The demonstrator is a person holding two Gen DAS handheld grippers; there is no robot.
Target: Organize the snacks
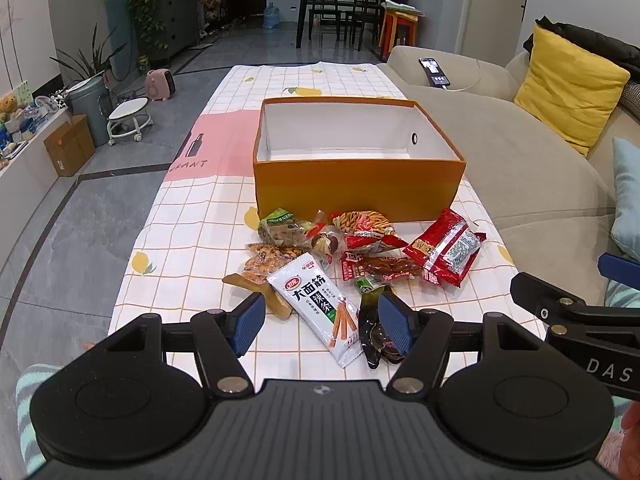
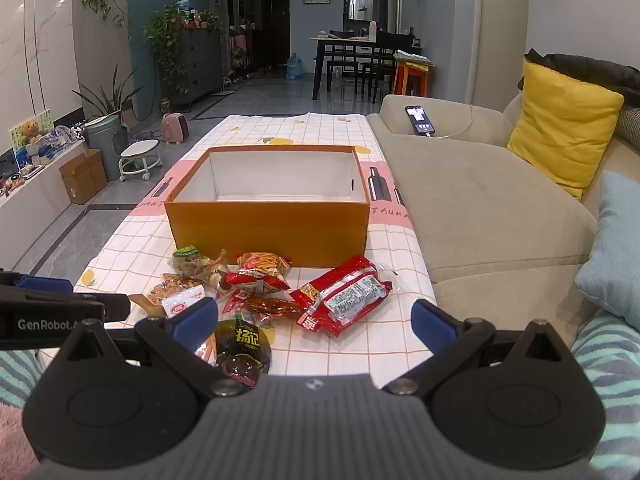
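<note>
An orange box (image 1: 356, 188) is sitting open in mid-frame on a checked tablecloth (image 1: 192, 216), its white inside bare. The snacks are lying in a loose pile just below the box. A white packet (image 1: 316, 304) is lying low in the centre of the left view, a dark pouch (image 2: 242, 346) beside it, and a red bag (image 2: 344, 296) is resting right of the pile. The left gripper (image 1: 322, 324) is hovering with jaws spread over the white packet, pinching nothing. The right gripper (image 2: 316, 320) is hanging wide open, also holding nothing. A beige sofa (image 2: 480, 216) is filling the right side.
</note>
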